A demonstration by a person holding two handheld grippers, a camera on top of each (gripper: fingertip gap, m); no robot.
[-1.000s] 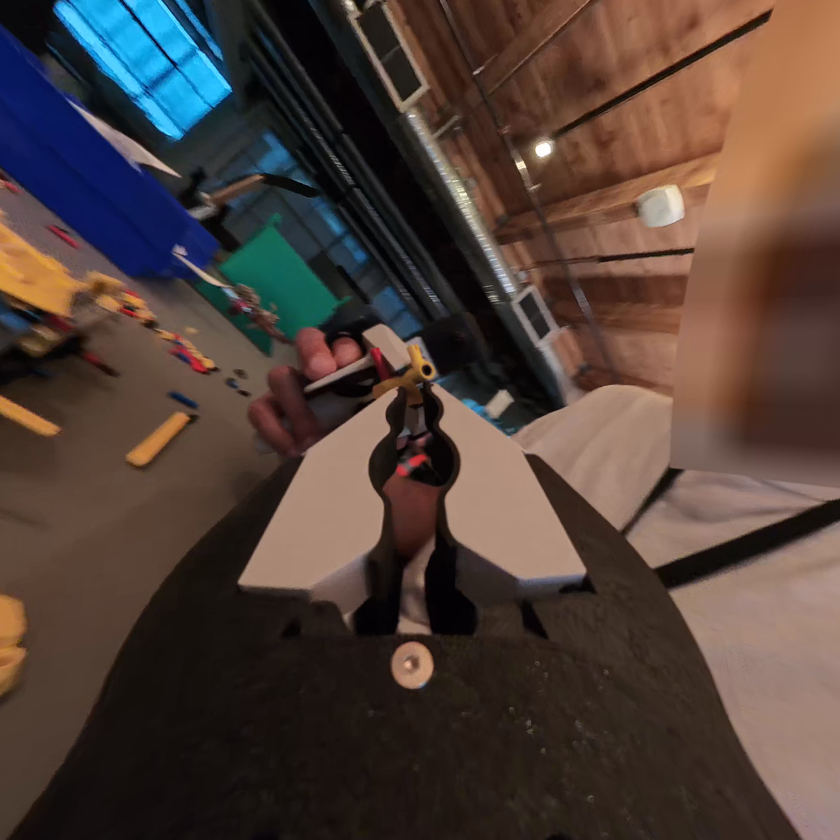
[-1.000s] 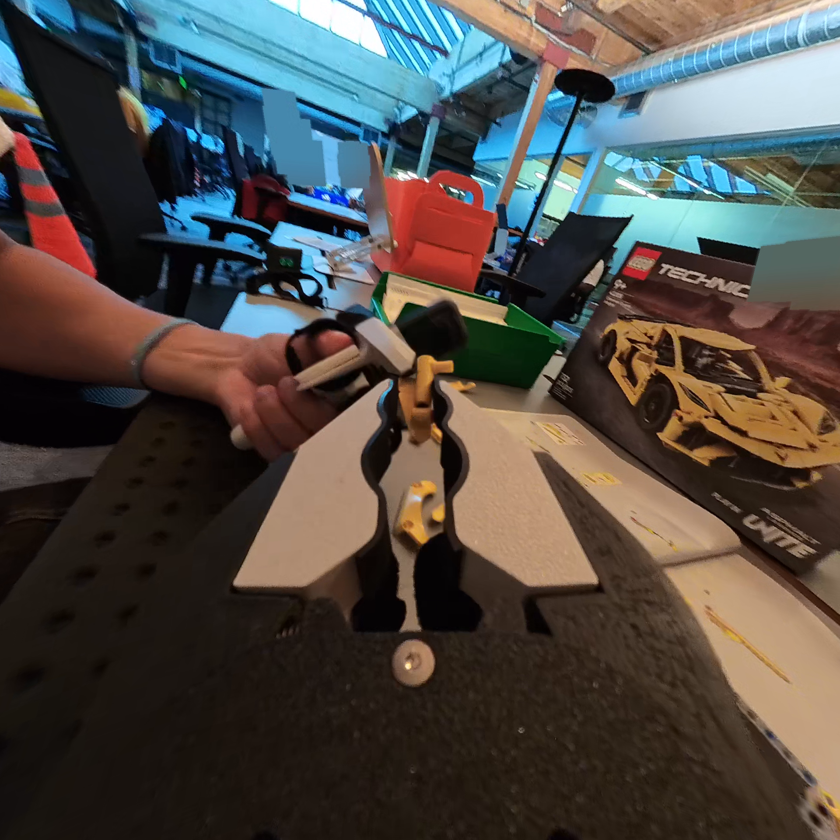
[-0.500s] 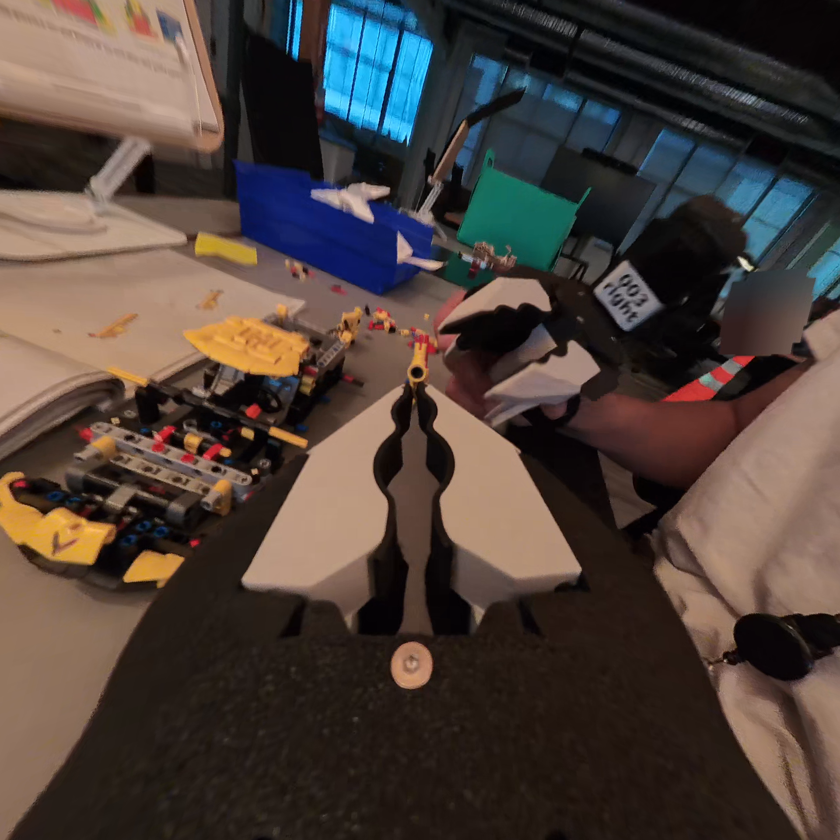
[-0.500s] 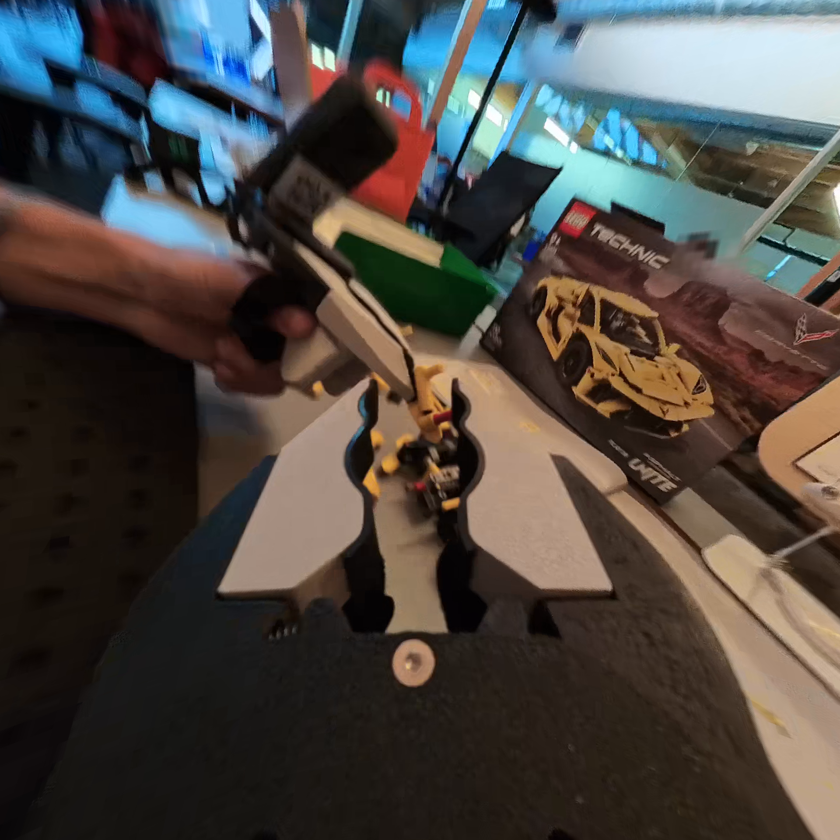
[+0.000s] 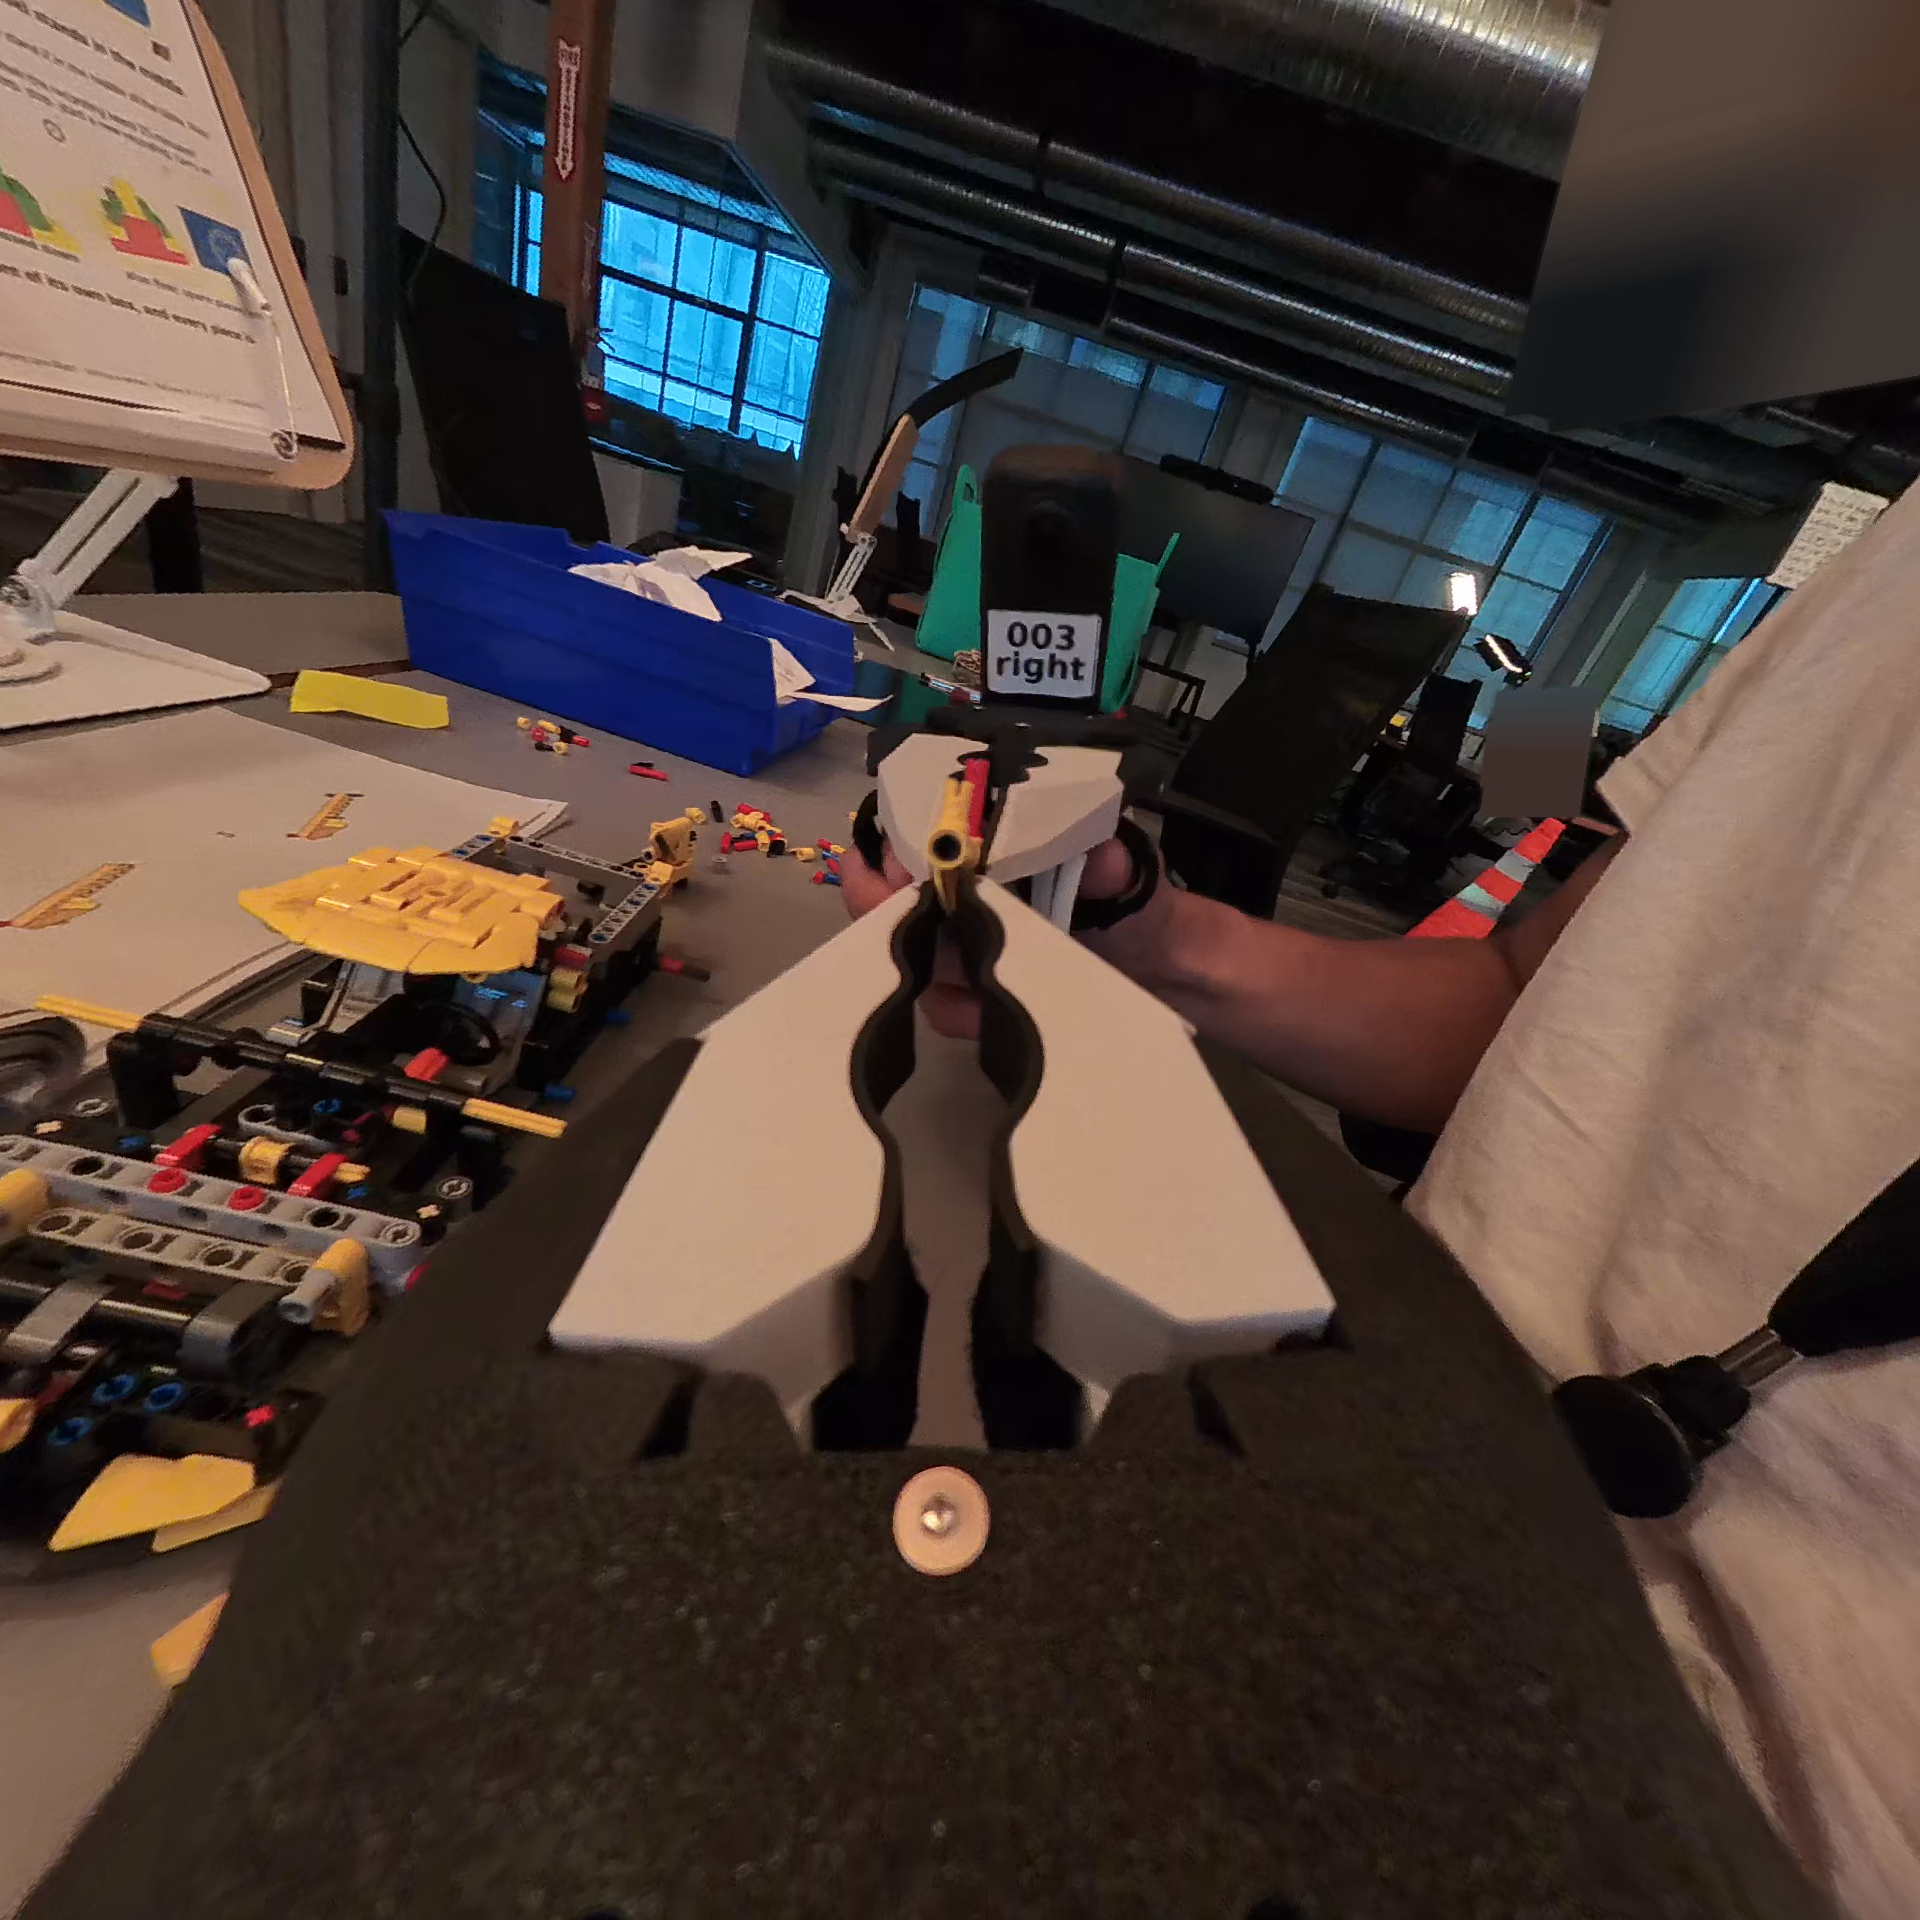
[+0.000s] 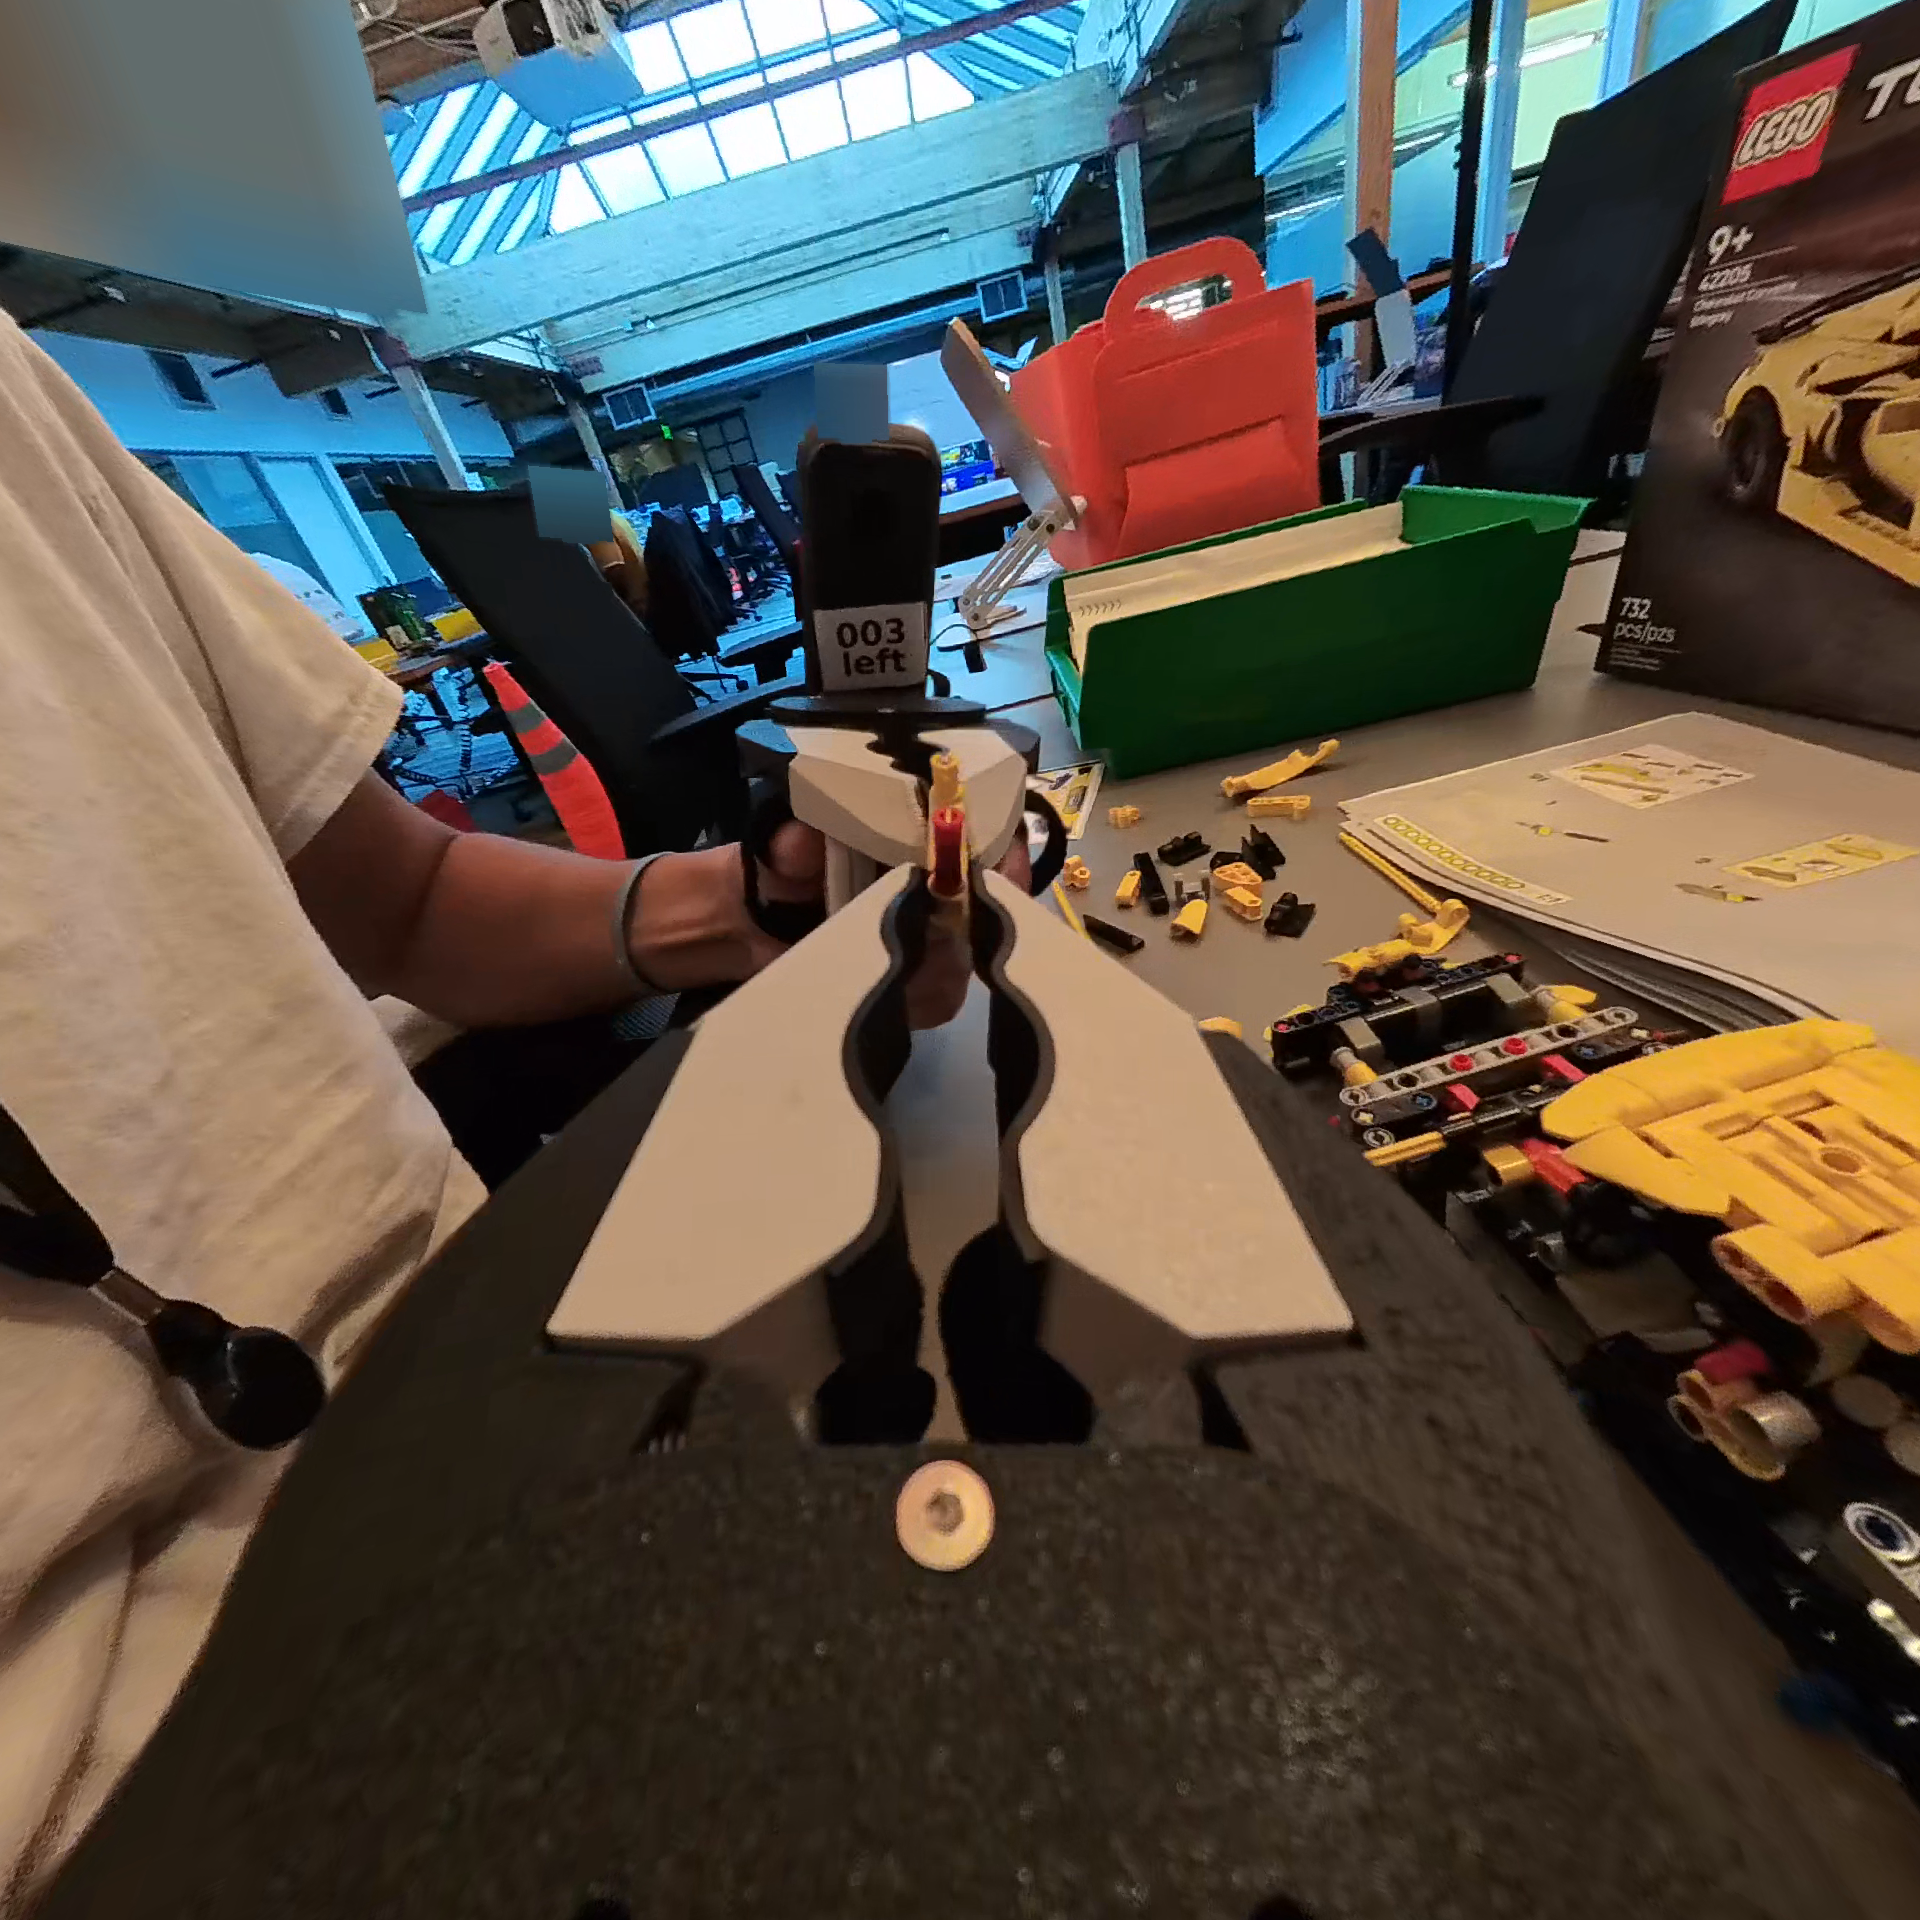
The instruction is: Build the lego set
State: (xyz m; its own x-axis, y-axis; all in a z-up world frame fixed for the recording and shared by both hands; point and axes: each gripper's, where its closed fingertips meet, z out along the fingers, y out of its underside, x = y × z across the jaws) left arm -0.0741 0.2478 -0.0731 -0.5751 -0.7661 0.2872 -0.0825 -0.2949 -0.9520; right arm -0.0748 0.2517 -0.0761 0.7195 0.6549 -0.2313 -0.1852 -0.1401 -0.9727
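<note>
My left gripper [image 5: 940, 906] is shut on a small yellow connector [image 5: 947, 847] that sticks out past its tips. My right gripper [image 6: 948, 896] is shut on a small red pin [image 6: 943, 836]. The two grippers face each other tip to tip in the air in front of the person's chest. The right gripper shows in the left wrist view [image 5: 1000, 808] and the left gripper in the right wrist view [image 6: 906, 795]. The pin and connector touch; I cannot tell if they are joined. The partly built black and yellow car chassis [image 5: 312, 1143] lies on the grey table, also in the right wrist view [image 6: 1538, 1081].
Loose small pieces [image 6: 1195, 883] lie scattered behind the chassis. A blue bin [image 5: 623, 655], a green bin [image 6: 1299, 634], the set's box [image 6: 1808, 364], instruction sheets [image 6: 1662, 831] and a board on a stand [image 5: 135, 260] ring the table. The person's white shirt [image 5: 1714, 1039] is close beside both grippers. Less than 4 cm separates the two grippers' tips.
Both grippers have swung round from tilted, blurred poses to level, facing each other head-on. The yellow connector and red pin have come together between the tips.
</note>
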